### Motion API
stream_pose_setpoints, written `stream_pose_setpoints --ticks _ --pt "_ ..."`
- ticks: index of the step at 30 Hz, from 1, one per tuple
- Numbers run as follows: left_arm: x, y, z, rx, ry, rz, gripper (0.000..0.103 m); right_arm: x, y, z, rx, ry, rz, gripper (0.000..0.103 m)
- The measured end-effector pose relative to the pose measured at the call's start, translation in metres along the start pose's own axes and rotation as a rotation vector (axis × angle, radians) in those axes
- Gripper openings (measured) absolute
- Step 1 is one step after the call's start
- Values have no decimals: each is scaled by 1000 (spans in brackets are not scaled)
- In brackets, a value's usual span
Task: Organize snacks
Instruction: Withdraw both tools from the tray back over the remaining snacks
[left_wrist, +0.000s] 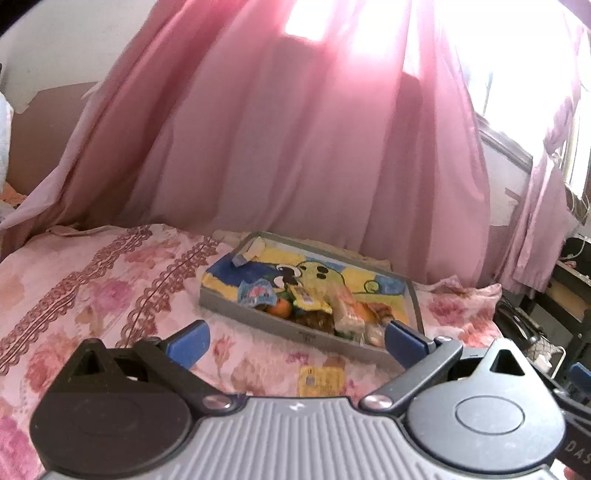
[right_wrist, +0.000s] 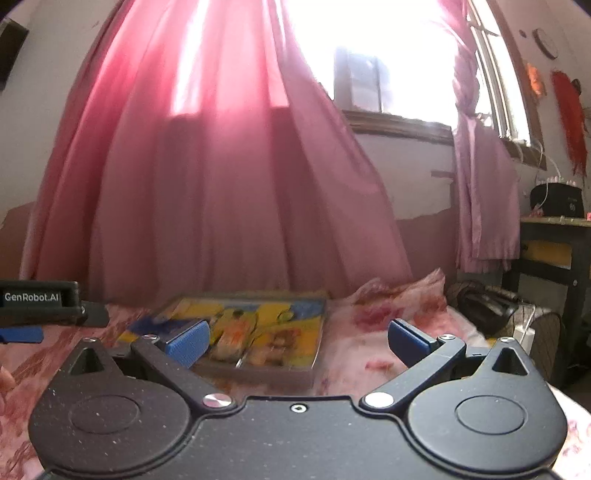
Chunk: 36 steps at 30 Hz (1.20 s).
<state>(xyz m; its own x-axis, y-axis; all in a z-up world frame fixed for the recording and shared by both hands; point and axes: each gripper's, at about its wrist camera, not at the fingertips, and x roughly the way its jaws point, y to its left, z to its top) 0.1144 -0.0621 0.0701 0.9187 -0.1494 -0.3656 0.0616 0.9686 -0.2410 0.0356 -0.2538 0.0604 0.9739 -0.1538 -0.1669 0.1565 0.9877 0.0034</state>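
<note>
A grey tray (left_wrist: 258, 320) with a yellow-and-blue cartoon liner rests on the floral bedspread. Several snacks are piled along its near side: a light-blue pouch (left_wrist: 255, 292), an orange fruit (left_wrist: 279, 307), a yellow packet (left_wrist: 309, 300) and a pale wrapped pack (left_wrist: 348, 316). A small blue piece (left_wrist: 240, 259) lies at its far corner. A yellow packet (left_wrist: 320, 381) lies on the bedspread in front of the tray. My left gripper (left_wrist: 297, 341) hovers open just before the tray, nothing between its fingers. My right gripper (right_wrist: 298, 341) is open too, facing the same tray (right_wrist: 258, 373) from lower down.
Pink curtains (left_wrist: 295, 147) hang close behind the bed. The bedspread (left_wrist: 92, 280) stretches left. A dark table (right_wrist: 554, 240) and a dark bag (right_wrist: 480, 302) stand off the bed's right edge. The other gripper's body (right_wrist: 37, 301) shows at the left of the right wrist view.
</note>
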Motion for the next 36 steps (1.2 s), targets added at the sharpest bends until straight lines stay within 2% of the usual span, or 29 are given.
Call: stream_pose_setpoints --ticks 6,13,19,28,36 --pt "-33 10 -23 23 22 0 103 -28 -1 -11 60 61 26 102" --pt "-71 34 -44 9 39 18 103 -64 3 -23 66 83 44 102" --pt "-93 43 -58 73 41 51 103 -82 14 -28 57 99 49 102" --pt "-102 51 -75 131 100 96 103 -93 45 -37 -80 140 101 102" --pt "-98 66 -78 102 187 140 103 -82 56 -44 -127 224 117 102"
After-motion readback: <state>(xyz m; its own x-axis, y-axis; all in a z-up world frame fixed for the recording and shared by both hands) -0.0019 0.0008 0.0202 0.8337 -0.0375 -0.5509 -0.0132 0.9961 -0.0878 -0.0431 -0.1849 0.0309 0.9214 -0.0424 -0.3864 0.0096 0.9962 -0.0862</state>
